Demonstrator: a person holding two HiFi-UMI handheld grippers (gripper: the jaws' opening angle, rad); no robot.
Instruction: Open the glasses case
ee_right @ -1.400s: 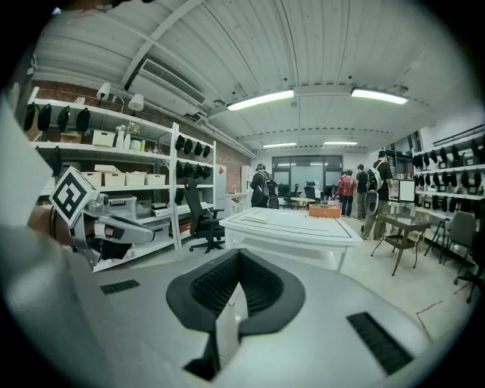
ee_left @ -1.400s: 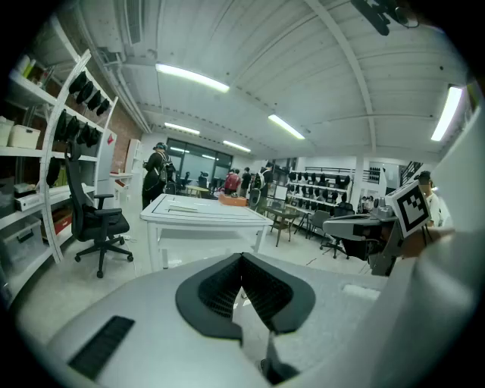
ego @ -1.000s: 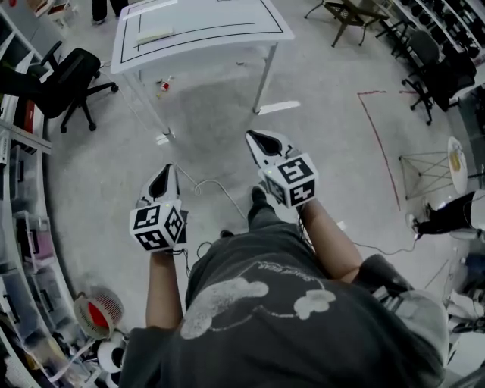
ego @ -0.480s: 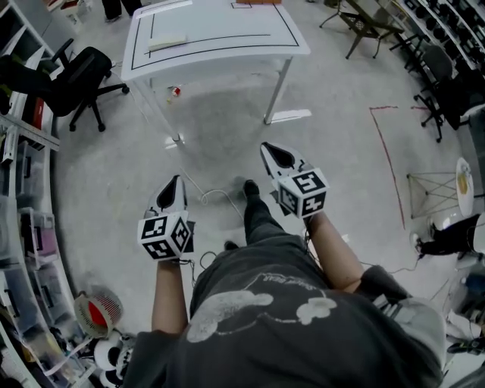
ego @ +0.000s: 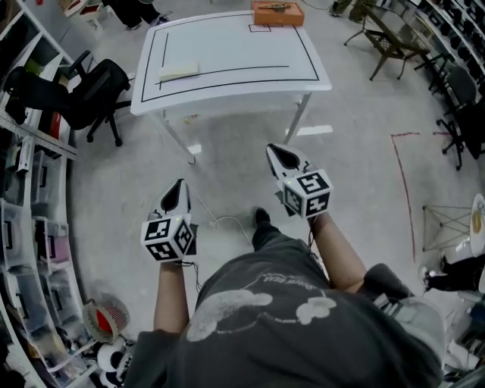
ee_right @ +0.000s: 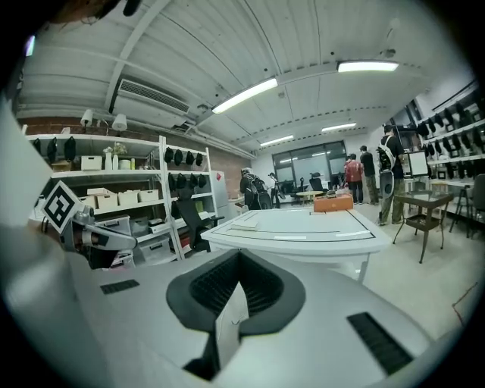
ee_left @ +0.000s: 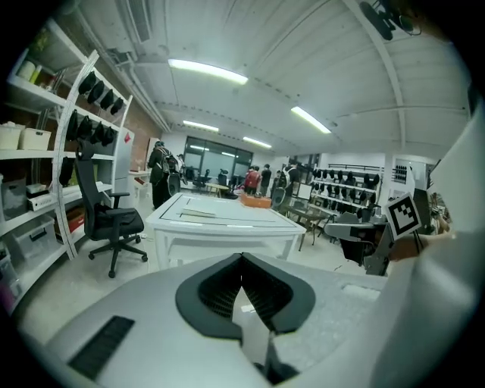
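A white table (ego: 227, 45) stands ahead of me on the grey floor. On its left part lies a pale flat oblong thing (ego: 179, 72), perhaps the glasses case; it is too small to tell. An orange box (ego: 278, 13) sits at the table's far edge. My left gripper (ego: 179, 186) and right gripper (ego: 277, 151) hang over the floor, short of the table, both shut and empty. The left gripper view shows its jaws (ee_left: 242, 256) together, pointing at the table (ee_left: 227, 220). In the right gripper view the jaws (ee_right: 239, 254) are closed too, with the table (ee_right: 303, 227) beyond.
A black office chair (ego: 91, 91) stands left of the table, beside storage shelves (ego: 30, 189). Folding chairs (ego: 390, 42) and red floor tape (ego: 405, 182) are on the right. A cable (ego: 227, 223) lies on the floor near my feet. People stand at the far end (ee_left: 163, 170).
I have walked toward the table and both grippers have advanced with me. The table now shows whole, and the orange box has come into view. Both grippers stay shut.
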